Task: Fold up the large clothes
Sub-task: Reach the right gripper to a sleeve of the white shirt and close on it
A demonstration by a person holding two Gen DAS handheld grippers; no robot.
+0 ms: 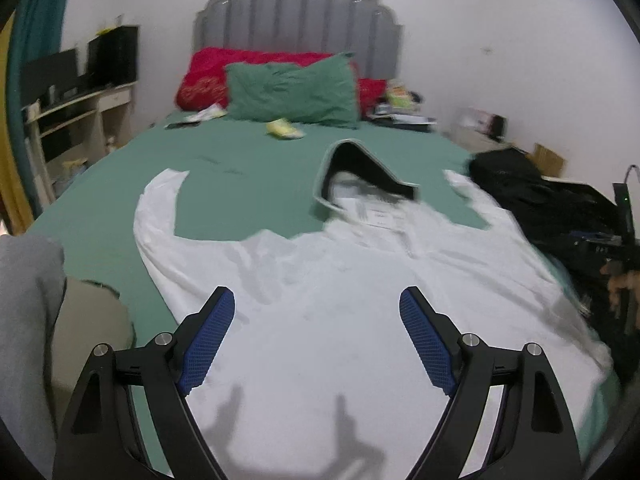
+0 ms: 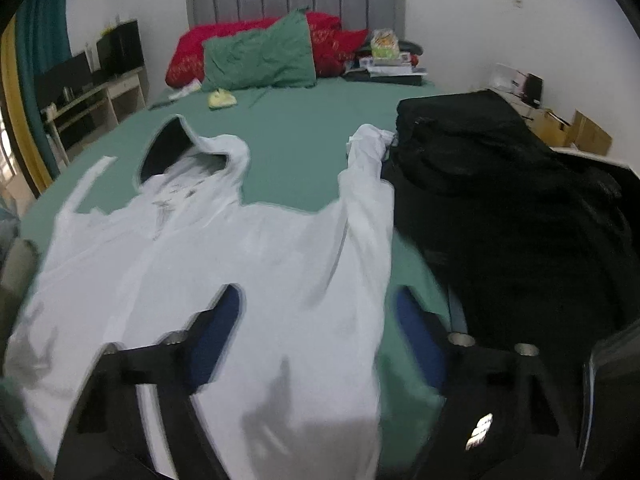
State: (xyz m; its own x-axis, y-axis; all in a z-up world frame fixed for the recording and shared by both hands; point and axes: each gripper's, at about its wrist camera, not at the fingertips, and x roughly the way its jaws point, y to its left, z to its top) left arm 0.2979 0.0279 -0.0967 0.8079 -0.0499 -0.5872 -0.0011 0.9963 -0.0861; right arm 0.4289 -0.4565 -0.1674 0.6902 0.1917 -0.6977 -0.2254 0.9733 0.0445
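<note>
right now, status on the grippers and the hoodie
Left gripper and right gripper open, nothing held. White hoodie flat on bed, unfolded. Black clothes pile touching its sleeve.

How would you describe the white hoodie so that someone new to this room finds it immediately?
Look at the bed with the green sheet. The white hoodie lies spread flat on its near half, sleeves pointing toward the pillows. It is the only white garment, with a dark-lined hood; the clothes beside it are black.

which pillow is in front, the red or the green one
The green pillow: it leans in front of the red pillow, hiding its middle.
</note>
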